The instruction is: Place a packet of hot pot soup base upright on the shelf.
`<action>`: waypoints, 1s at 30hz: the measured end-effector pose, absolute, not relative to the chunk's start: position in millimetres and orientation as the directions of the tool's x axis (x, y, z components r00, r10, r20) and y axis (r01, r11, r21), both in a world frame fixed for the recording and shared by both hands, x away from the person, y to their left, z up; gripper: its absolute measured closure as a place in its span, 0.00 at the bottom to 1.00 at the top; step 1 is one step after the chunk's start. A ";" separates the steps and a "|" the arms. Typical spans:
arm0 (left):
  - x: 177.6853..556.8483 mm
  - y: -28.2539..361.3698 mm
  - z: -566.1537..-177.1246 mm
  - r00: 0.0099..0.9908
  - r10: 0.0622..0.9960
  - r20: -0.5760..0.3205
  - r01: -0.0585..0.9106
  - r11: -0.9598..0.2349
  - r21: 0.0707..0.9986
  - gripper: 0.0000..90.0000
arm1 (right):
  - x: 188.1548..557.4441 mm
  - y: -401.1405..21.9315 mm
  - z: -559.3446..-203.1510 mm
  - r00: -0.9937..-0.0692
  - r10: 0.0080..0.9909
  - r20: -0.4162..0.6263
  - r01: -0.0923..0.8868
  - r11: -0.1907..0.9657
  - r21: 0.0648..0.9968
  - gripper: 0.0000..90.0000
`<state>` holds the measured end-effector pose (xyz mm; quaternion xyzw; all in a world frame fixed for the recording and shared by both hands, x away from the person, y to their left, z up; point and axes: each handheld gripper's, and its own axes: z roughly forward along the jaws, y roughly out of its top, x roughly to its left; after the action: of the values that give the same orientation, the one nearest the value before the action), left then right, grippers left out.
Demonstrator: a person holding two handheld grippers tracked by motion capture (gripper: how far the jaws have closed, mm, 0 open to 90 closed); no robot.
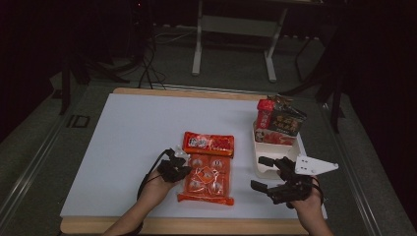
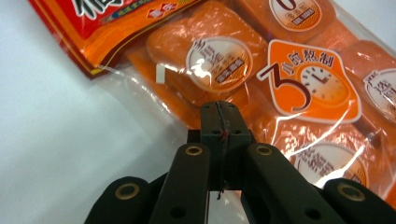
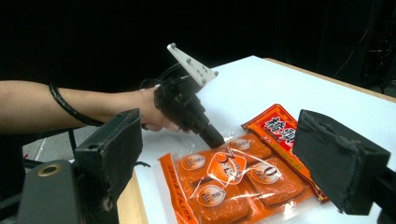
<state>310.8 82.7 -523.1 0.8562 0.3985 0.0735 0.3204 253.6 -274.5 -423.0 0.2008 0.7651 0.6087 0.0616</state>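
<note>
A clear packet of several orange blocks (image 1: 209,179) (image 2: 308,84) (image 3: 224,182) lies flat near the front of the white table (image 1: 133,132). A red-orange packet (image 1: 208,143) (image 2: 107,18) (image 3: 280,128) lies just behind it, touching it. My left gripper (image 1: 185,169) (image 2: 218,116) (image 3: 215,140) is shut, and its tips rest on the orange packet's left edge. I see nothing between its jaws. My right gripper (image 1: 256,173) (image 3: 222,140) is held wide open to the right of the packet, facing it, with nothing between its jaws.
A white tray (image 1: 259,169) stands at the right side of the table, with red and dark snack packets (image 1: 278,122) upright in its far end. A wooden edge (image 1: 196,225) borders the table at the front. A bench frame (image 1: 196,44) stands on the floor beyond.
</note>
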 end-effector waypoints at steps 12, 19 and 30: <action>296.5 83.8 -522.2 0.689 0.708 -0.155 0.641 -0.495 0.587 1.00 | 254.0 -275.5 -423.7 -0.909 0.385 0.159 0.241 0.176 0.954 0.17; 291.5 78.1 -521.6 0.717 0.681 -0.145 0.615 -0.522 0.590 1.00 | 254.8 -275.5 -422.8 -0.912 0.381 0.154 0.231 0.165 0.959 0.20; 296.3 93.8 -493.6 0.696 0.692 -0.188 0.593 -0.408 0.694 0.88 | 251.9 -278.7 -424.1 -0.905 0.415 0.090 0.191 0.208 0.959 0.15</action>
<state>296.3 93.8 -493.6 0.8365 0.3842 0.0645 0.3854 251.9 -278.7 -424.1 0.1963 0.7716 0.5977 0.0940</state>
